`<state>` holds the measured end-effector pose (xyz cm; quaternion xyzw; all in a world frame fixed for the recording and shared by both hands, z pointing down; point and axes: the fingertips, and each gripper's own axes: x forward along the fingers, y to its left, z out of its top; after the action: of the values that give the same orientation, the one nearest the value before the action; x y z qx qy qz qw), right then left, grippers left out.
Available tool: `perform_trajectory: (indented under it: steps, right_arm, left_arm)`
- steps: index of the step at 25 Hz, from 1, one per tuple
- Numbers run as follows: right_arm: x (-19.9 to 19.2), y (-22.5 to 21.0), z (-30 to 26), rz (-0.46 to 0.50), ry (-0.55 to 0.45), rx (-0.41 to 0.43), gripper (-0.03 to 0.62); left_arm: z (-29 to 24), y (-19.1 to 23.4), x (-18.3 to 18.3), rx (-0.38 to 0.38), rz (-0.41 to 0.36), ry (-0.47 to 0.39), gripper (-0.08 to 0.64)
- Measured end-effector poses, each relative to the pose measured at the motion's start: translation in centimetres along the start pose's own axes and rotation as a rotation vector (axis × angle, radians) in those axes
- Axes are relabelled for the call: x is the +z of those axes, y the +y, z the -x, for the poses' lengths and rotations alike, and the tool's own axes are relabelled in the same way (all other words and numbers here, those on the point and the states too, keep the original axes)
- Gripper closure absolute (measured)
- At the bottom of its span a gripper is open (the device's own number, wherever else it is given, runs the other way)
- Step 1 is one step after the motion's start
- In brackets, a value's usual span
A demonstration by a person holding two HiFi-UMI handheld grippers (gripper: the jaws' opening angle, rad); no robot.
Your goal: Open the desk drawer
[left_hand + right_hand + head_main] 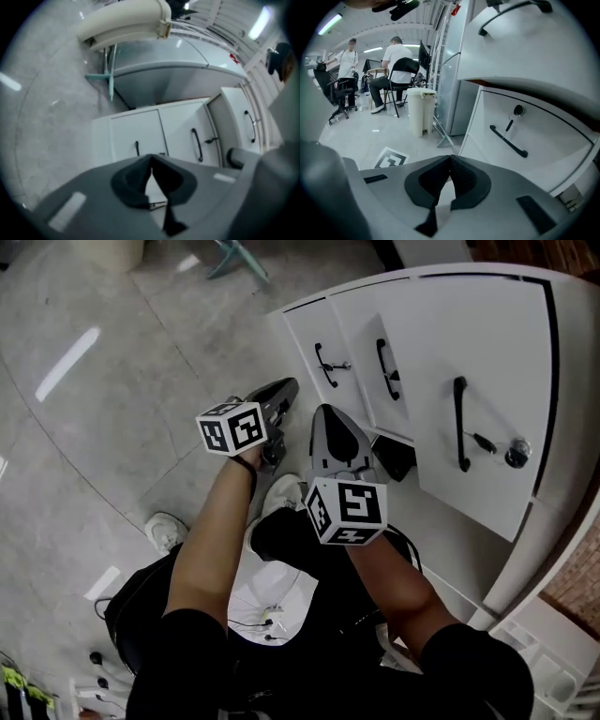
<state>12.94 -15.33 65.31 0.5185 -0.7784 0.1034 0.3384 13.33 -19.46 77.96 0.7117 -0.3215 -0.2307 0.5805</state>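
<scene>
In front of the white drawer unit [487, 324], both arms are low over the grey tile floor [84, 427].

Left hand-held gripper [286, 388]: jaws closed tip to tip, nothing between them. It points roughly level at the unit's fronts and touches none of them.

Right hand-held gripper [325, 413]: jaws pressed together too, empty. It's tilted down, with its tip near the unit's lower edge and clear of every handle. The two grippers sit just beside each other, marker cubes up.

Desk drawer [487, 381]: the widest front, to the right of the right hand-held gripper in the head view. It has a long black handle [460, 423] and a round lock [517, 452] beside it. The right gripper view shows a key in that lock. The front looks closed, seated in its frame under the white top.

Two narrower fronts sit to its left in the head view, each with a black handle [325, 365] [387, 368].

Also visible: white sneakers [281, 493], a square marker tag [391, 160] on the floor, and a white bin [421, 111]. A seated person [393, 61] and a standing one [347, 61] are well behind.
</scene>
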Motion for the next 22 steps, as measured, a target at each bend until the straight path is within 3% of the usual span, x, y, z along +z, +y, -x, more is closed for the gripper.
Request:
perform_trajectory:
  steps: [3,4,5,6,11,18,21,22]
  right_arm:
    - [-1.2,-1.2,-0.4,0.077,0.004,-0.021,0.594]
    - [-1.4,-1.6,-0.4,0.108,0.002,-0.031,0.594]
    - [-1.5,-2.1,-0.5,0.127,-0.001,-0.043,0.594]
    - [-1.6,-2.7,-0.7,0.123,-0.002,-0.058,0.594]
    - [-2.4,-4.5,-1.6,-0.078,0.025,-0.084,0.594]
    - [-3.0,-5.1,-2.0,0.052,-0.004,-0.134,0.594]
    - [-3.6,-5.5,-1.9,0.072,0.001,-0.136,0.594]
    - [-3.8,-5.5,-1.9,0.082,0.002,-0.137,0.594]
  left_arm:
    - [-3.2,1.7,-2.5,-0.044,-0.013,0.060,0.549]
    - [-4.1,2.1,-3.2,-0.055,-0.023,0.089,0.507]
    - [-4.8,2.6,-3.6,-0.064,-0.024,0.110,0.413]
    - [-5.4,3.1,-3.9,-0.069,-0.013,0.122,0.393]
    - [-7.5,4.3,-4.8,-0.070,0.033,0.146,0.394]
    - [-10.6,2.8,-4.8,-0.115,0.055,0.142,0.398]
    - [-11.3,2.9,-5.5,-0.078,0.044,0.155,0.520]
    - [-11.4,3.0,-5.5,-0.075,0.068,0.142,0.526]
